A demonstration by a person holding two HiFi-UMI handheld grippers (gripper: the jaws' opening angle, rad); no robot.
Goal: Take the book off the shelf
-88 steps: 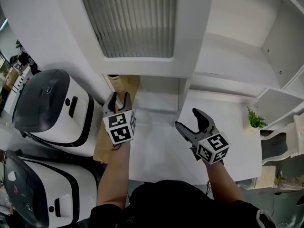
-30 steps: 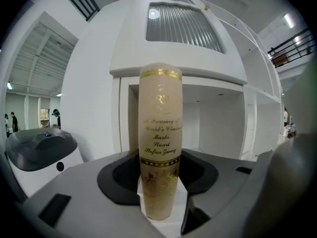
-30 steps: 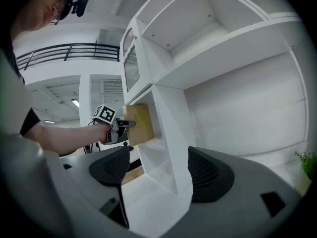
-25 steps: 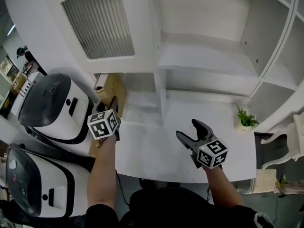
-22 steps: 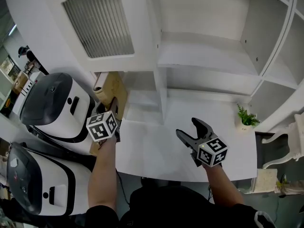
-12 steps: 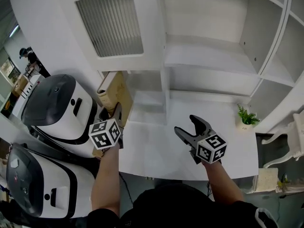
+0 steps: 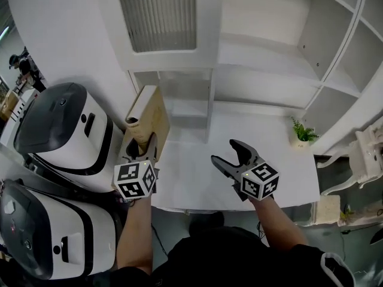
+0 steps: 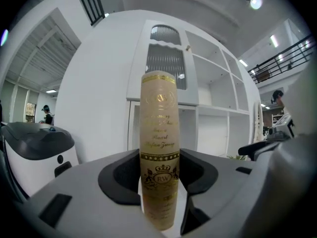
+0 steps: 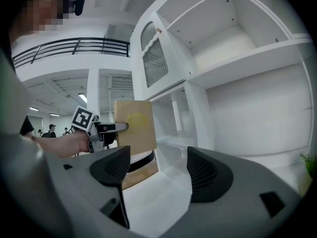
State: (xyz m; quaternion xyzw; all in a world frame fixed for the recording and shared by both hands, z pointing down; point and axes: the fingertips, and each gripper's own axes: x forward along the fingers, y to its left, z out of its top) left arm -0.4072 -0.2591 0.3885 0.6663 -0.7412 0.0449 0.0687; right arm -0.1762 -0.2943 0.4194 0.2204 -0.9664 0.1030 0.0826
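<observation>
A tan book (image 7: 149, 117) with gold lettering on its spine (image 8: 159, 148) stands upright in front of the low left cubby (image 7: 182, 97) of the white shelf unit. My left gripper (image 7: 142, 147) is shut on the book's lower spine, its jaws on either side of it (image 8: 159, 185). In the right gripper view the book (image 9: 133, 125) shows out in the open, held by the left gripper (image 9: 106, 129). My right gripper (image 7: 229, 155) hovers over the white table, open, with nothing between its jaws (image 9: 158, 175).
White shelves (image 7: 263, 82) rise behind the table (image 7: 197, 181), with a ribbed-glass cabinet door (image 7: 158, 17) above the cubby. A small potted plant (image 7: 301, 133) stands at the right. Two white-and-black machines (image 7: 60, 130) (image 7: 42, 232) sit left. A tan board (image 9: 141, 176) lies at the table's left edge.
The left gripper has drawn back toward the person with the book, which now stands clear of the cubby. The right gripper has stayed open and barely moved.
</observation>
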